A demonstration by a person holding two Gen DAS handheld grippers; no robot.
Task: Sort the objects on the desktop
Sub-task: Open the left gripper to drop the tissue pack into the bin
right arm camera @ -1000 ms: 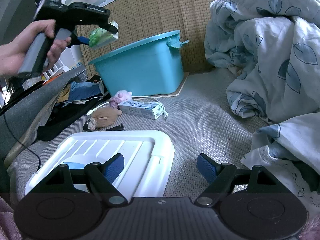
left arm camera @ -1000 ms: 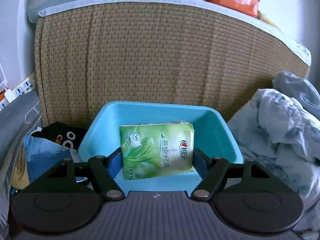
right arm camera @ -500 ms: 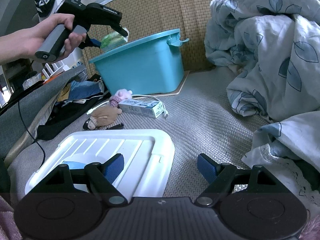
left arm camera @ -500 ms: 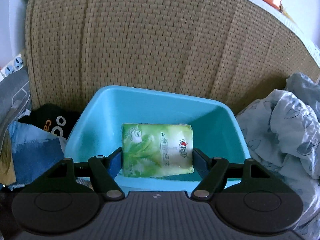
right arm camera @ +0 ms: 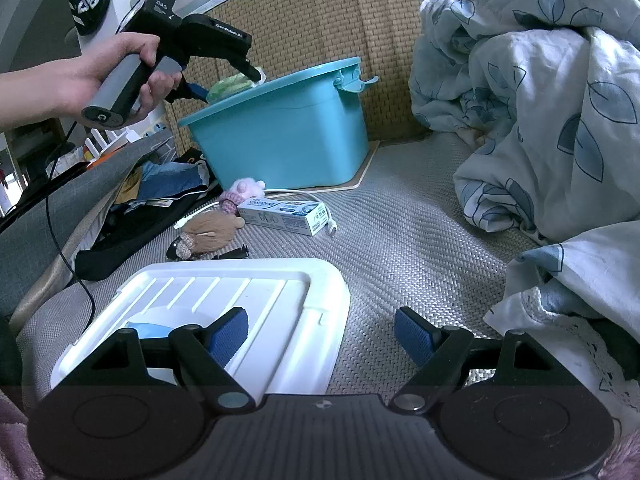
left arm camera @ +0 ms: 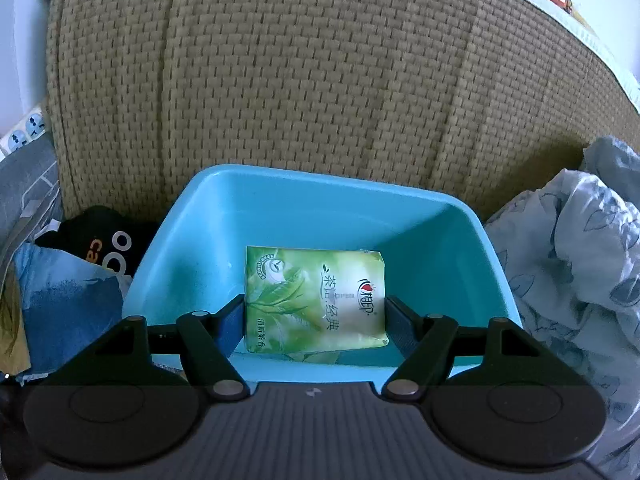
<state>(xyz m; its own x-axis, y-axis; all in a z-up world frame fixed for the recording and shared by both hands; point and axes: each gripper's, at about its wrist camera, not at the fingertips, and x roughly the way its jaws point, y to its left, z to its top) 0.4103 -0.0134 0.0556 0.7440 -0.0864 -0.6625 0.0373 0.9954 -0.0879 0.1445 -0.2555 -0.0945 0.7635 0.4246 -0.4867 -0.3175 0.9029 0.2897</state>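
Since a second ago, the left claw (left arm camera: 315, 312) has tipped down over the blue tub (left arm camera: 192, 240), so the woven headboard (left arm camera: 304, 80) now fills the upper view and the shelf above it has slid out of sight; the right claw (right arm camera: 321, 334) has not shifted. Both views show a bed covered by a grey woven mat (right arm camera: 400, 240), with a leaf-print quilt (right arm camera: 540, 120) heaped at 3 o'clock and dark clothes (right arm camera: 160, 184) piled at 9 o'clock. Pressed between the left claw's pads, the green tissue pack (left arm camera: 316, 300) hangs above the tub's open mouth, inside its rim line; the tub's visible floor looks bare. From the right wrist view, a hand (right arm camera: 100, 76) grips that tool at 10 o'clock. Nearer, a white lid (right arm camera: 240, 300) lies on the mat under the right claw, whose jaws stand wide apart with nothing between them. A toothpaste box (right arm camera: 284, 216) and plush toys (right arm camera: 212, 228) lie between lid and tub.
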